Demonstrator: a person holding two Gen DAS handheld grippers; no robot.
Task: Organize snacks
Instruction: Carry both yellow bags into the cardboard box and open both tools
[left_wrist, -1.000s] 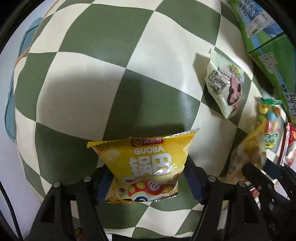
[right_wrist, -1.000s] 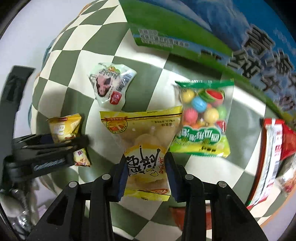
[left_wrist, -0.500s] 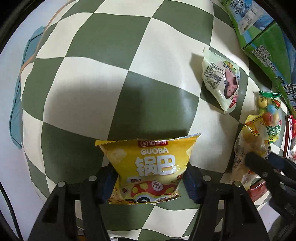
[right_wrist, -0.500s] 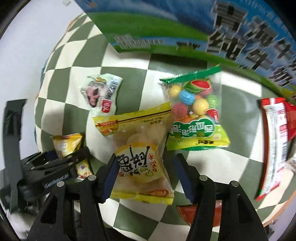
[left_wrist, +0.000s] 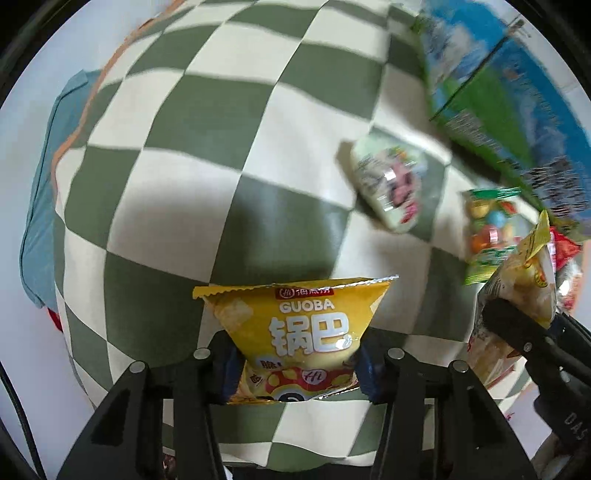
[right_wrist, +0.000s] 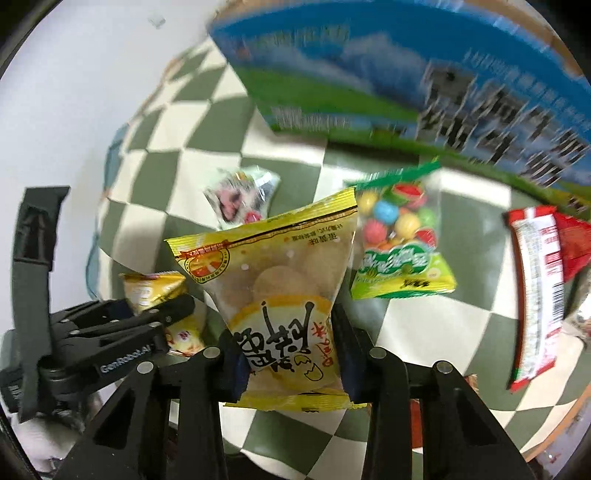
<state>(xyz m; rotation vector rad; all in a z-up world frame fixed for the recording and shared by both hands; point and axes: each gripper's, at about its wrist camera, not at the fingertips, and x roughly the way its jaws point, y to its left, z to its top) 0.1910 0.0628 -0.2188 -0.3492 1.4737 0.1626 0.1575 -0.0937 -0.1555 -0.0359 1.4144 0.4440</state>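
Left gripper (left_wrist: 295, 373) clamped on the lower half of a yellow GUOBA packet (left_wrist: 301, 325), jaws pressing in from both side edges, packet's sealed top fanning out ahead of the tips and above the green-and-white checked cloth (left_wrist: 207, 155). Right gripper (right_wrist: 288, 365) likewise closed on a yellow egg-biscuit bag (right_wrist: 284, 291), pinched low across its width, upper seal tilted forward and off the cloth. Ahead and to the right of the left tool: a small pale sachet (left_wrist: 389, 188) lying flat, blurred; beyond it a bag of coloured gumballs (right_wrist: 400, 236), just right of the right tool's load; further right a red-and-white wrapper (right_wrist: 539, 306); along the far edge a large blue-and-green carton (right_wrist: 406, 74). Probably light, air-puffed pillow packs: soft, crinkly, slick film, contents brittle and easily crushed. Best taken across the body below the middle or by the crimped seam, with gentle pressure only; too hard a squeeze likely to crack the pieces inside, too light a one likely to let the film slide. Both packs judged mid-carry, destination not evident.
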